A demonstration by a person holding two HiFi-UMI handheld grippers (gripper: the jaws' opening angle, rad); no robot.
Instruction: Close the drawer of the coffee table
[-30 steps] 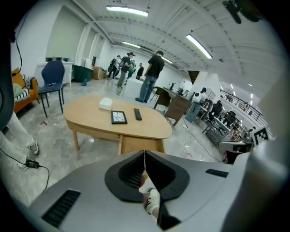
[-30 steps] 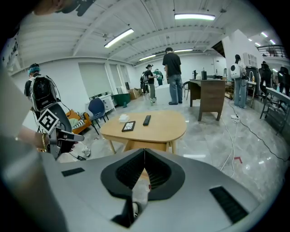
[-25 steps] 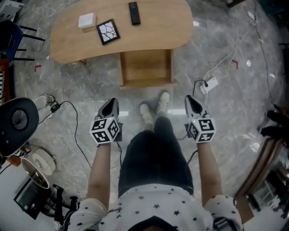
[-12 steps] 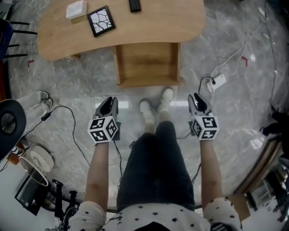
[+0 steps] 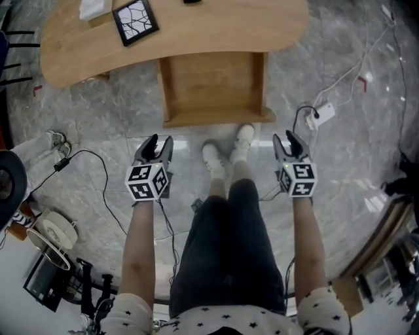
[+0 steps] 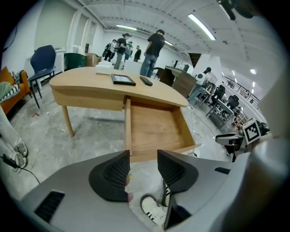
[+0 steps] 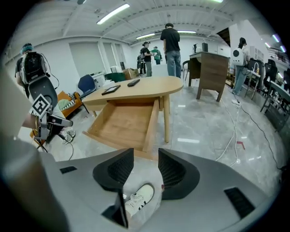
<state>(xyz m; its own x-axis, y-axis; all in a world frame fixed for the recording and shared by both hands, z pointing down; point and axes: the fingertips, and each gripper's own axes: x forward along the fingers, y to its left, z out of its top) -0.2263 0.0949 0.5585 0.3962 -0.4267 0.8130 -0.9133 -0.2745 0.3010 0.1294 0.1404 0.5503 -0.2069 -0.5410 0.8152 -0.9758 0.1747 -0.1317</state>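
The wooden coffee table [image 5: 216, 33] has its drawer [image 5: 213, 88] pulled fully out toward me, empty inside. The drawer's front board [image 5: 219, 118] faces my feet. My left gripper [image 5: 155, 144] hangs over the floor to the left of the drawer front, its jaws opening with nothing between them. My right gripper [image 5: 290, 140] hangs to the right of the drawer front, jaws also opening and empty. In the left gripper view the drawer [image 6: 154, 129] lies just beyond the gripper [image 6: 141, 168]. In the right gripper view the drawer [image 7: 124, 123] lies ahead, left of the gripper [image 7: 146, 169].
On the tabletop lie a black framed tile [image 5: 134, 21], a white box [image 5: 91, 8] and a remote [image 6: 146, 81]. A white power adapter and cable [image 5: 324, 114] lie on the floor at the right, black cables [image 5: 85, 170] at the left. My white shoes [image 5: 226, 154] stand before the drawer. People stand far behind the table [image 6: 154, 47].
Both grippers have dropped lower and their jaws have gone from shut to apart. The table and drawer now sit nearer and larger in the head view.
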